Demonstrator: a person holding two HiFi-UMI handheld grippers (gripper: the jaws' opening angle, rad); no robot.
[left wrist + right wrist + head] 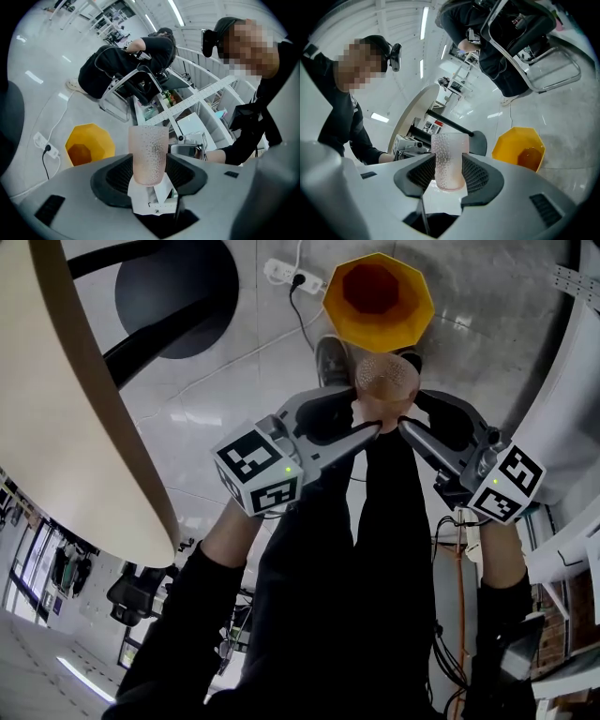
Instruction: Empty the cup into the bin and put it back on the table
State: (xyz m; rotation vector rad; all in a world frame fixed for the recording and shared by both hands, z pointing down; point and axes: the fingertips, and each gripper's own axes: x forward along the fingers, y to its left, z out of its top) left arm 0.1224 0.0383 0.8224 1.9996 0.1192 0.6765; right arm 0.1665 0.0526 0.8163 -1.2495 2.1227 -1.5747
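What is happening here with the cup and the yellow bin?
A person holds one pink dotted cup with both grippers at once. The jaws of the left gripper and of the right gripper are each shut on it from opposite sides. The cup is in the air, near the edge of the open yellow bin on the floor. The table is at the person's left. I cannot tell if the cup holds anything.

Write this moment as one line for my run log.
left hand-held gripper: shut on cup | right hand-held gripper: shut on cup | bin: on floor, near cup
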